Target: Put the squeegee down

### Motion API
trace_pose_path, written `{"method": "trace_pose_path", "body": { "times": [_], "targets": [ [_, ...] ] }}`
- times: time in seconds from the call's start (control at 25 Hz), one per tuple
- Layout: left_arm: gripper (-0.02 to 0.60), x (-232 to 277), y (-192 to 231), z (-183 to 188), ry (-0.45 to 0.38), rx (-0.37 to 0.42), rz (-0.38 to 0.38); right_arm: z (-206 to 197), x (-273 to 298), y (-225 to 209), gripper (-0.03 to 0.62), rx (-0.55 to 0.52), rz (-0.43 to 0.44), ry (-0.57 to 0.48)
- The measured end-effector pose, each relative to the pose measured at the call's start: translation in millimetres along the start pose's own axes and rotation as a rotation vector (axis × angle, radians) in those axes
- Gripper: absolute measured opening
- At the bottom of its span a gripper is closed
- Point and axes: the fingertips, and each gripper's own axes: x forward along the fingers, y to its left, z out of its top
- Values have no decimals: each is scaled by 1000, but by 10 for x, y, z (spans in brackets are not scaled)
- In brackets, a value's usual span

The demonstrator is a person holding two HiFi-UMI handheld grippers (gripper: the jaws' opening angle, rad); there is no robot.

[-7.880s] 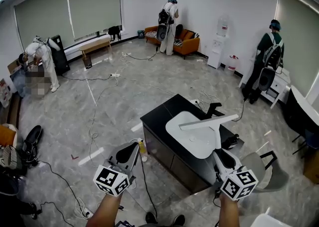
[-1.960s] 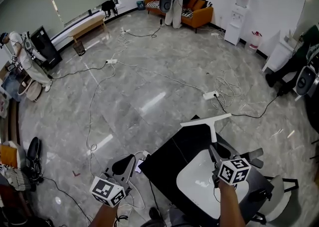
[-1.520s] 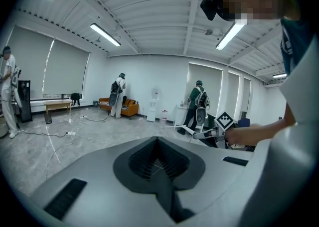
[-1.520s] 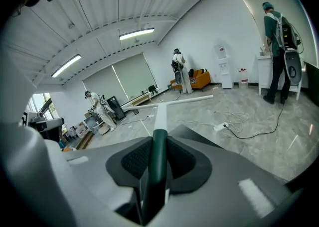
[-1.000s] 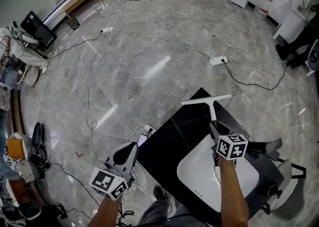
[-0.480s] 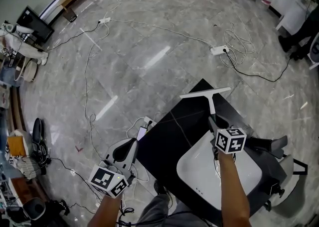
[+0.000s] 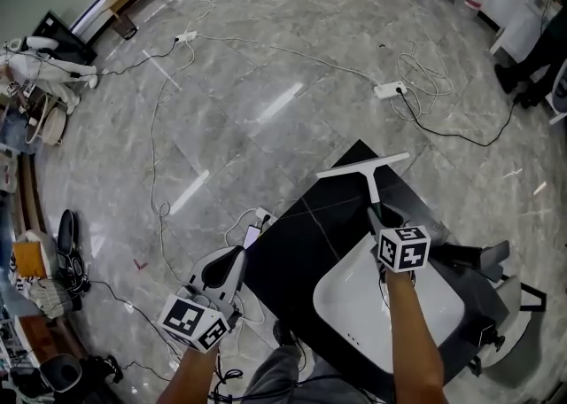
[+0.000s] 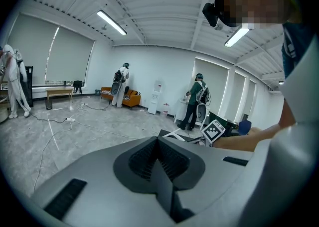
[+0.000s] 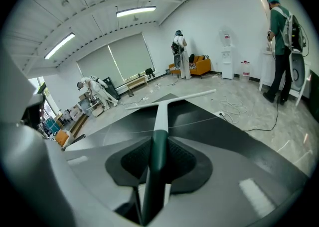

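Right gripper (image 7: 376, 216): I read fingers clamped on dark green grip of squeegee (image 7: 367, 182). Fingers have just been easing apart, with grip section between them.
Squeegee: points toward upper centre of frame. White shaft runs over black counter (image 7: 297, 247). Blade lies crosswise at counter's far corner. Blade-to-counter contact: I cannot tell.
White basin (image 7: 341, 322): set in counter, lower right of frame, below right gripper.
Left gripper (image 7: 226, 268): lower left of frame, over floor, beside counter. Fingers together, nothing between them.
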Motion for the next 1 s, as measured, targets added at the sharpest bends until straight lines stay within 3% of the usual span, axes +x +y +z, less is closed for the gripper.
{"method": "trace_pose_path", "body": {
  "times": [0.36, 0.72, 1.0],
  "targets": [
    [5, -305, 27, 170, -28, 7, 18, 208, -252, 97, 150, -34, -35, -37],
    [5, -999, 13, 550, -107, 26, 29, 762, -1149, 751, 147, -66, -11, -179],
    [5, -1760, 50, 829, -168, 47, 39, 1212, -2006, 1722, 33, -129, 110, -299]
  ]
}}
